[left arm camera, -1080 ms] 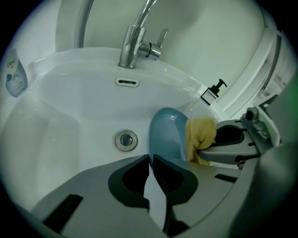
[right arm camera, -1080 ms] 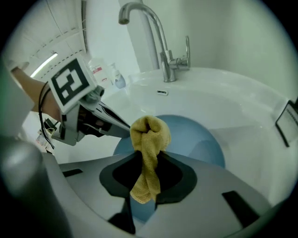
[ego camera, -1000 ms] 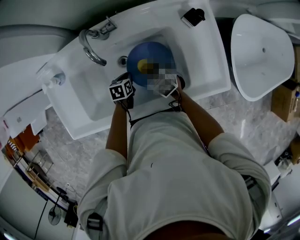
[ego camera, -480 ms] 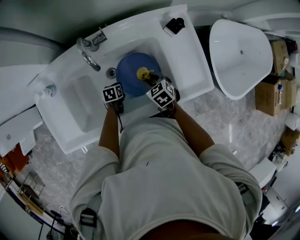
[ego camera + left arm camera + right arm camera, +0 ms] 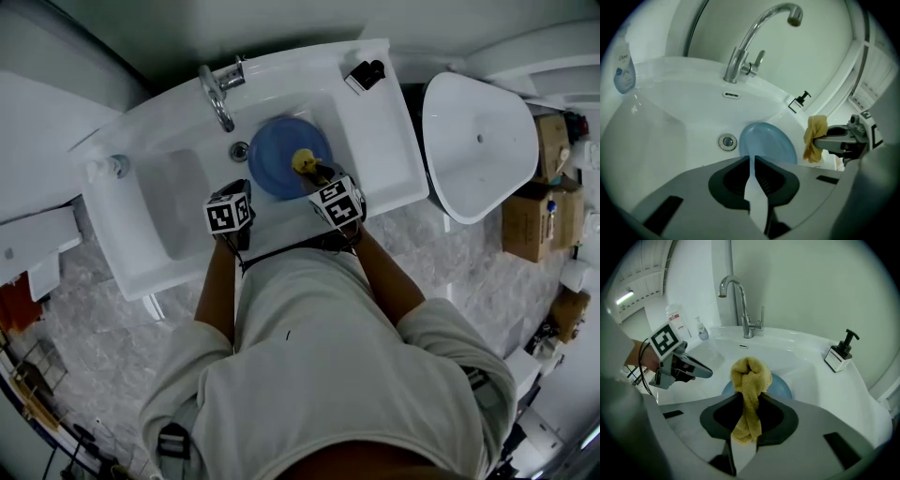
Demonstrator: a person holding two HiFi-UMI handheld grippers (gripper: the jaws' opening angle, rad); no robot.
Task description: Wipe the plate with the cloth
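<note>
A blue plate [image 5: 281,150] lies in the white sink [image 5: 384,164] beside the drain, tilted on the basin's slope [image 5: 768,143]. My right gripper [image 5: 315,174] is shut on a bunched yellow cloth [image 5: 749,373], which hangs over the plate's near right edge [image 5: 783,387]. From the left gripper view, that cloth [image 5: 814,137] dangles off the right gripper [image 5: 824,139]. My left gripper [image 5: 752,158] hovers at the plate's near left side [image 5: 244,190]. Its jaws have just been opening and stand slightly apart, with nothing between them.
A chrome faucet [image 5: 217,92] arches over the basin's far side, with the drain [image 5: 727,141] below it. A black-topped soap dispenser [image 5: 840,355] stands on the right rim and a bottle [image 5: 623,70] at the far left. A white tub [image 5: 478,141] and cardboard boxes [image 5: 534,211] sit to the right.
Both grippers have drawn back from the plate toward the sink's front edge. The left gripper no longer sits at the plate's rim. The cloth has come away with the right gripper.
</note>
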